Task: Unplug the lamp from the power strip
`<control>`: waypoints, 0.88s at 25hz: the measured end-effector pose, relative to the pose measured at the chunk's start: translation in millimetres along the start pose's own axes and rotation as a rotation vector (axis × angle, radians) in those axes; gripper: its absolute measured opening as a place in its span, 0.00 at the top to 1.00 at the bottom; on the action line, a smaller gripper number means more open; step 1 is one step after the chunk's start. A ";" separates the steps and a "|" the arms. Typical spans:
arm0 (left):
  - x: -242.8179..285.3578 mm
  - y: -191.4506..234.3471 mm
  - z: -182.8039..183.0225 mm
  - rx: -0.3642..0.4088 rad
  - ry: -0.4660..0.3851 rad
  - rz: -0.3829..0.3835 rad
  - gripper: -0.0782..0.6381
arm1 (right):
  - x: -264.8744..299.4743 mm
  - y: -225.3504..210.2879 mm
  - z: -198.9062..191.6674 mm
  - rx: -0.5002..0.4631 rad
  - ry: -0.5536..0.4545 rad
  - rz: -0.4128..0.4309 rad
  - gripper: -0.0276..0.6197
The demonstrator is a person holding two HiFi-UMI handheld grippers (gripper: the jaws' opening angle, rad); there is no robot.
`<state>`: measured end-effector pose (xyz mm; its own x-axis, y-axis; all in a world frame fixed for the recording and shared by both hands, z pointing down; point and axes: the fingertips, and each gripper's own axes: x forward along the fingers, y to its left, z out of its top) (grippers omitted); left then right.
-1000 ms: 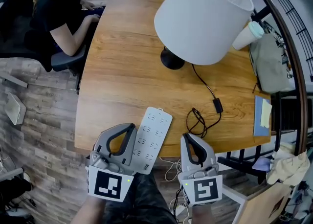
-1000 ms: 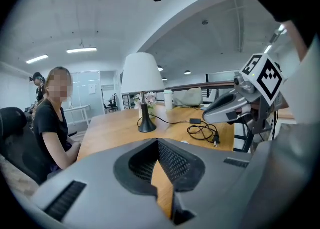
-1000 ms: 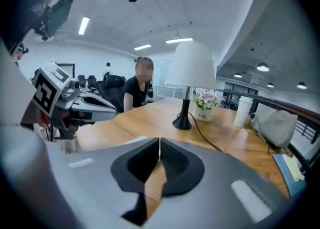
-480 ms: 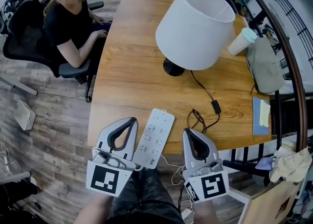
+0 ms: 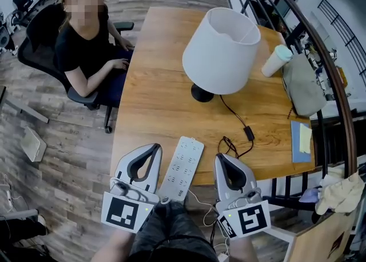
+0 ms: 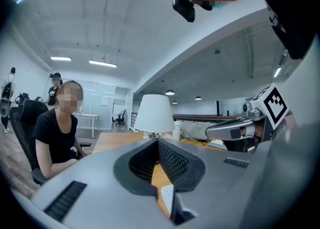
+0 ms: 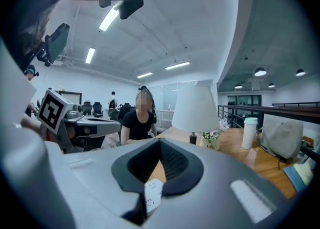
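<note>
head view: lamp stands upright at upper centre of the desk. its cord runs down-frame to a loose coil just right of the strip. the strip lies flat at the desk's near edge, lower centre. left claw is just left of the strip, right claw just right. left and right gripper views: both claws' jaws pressed together, nothing between. cup and bag upper right.
</note>
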<state>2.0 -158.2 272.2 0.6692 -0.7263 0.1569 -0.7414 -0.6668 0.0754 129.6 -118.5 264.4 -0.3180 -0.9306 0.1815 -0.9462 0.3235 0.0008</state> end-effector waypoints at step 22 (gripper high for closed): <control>-16.9 -11.2 40.2 -0.024 -0.057 -0.037 0.90 | -16.5 7.1 38.0 -0.003 -0.050 0.016 0.95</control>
<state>1.1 -145.2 229.1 0.6971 -0.7103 0.0976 -0.7169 -0.6893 0.1041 125.9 -107.4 224.0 -0.3357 -0.9327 0.1320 -0.9409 0.3388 0.0009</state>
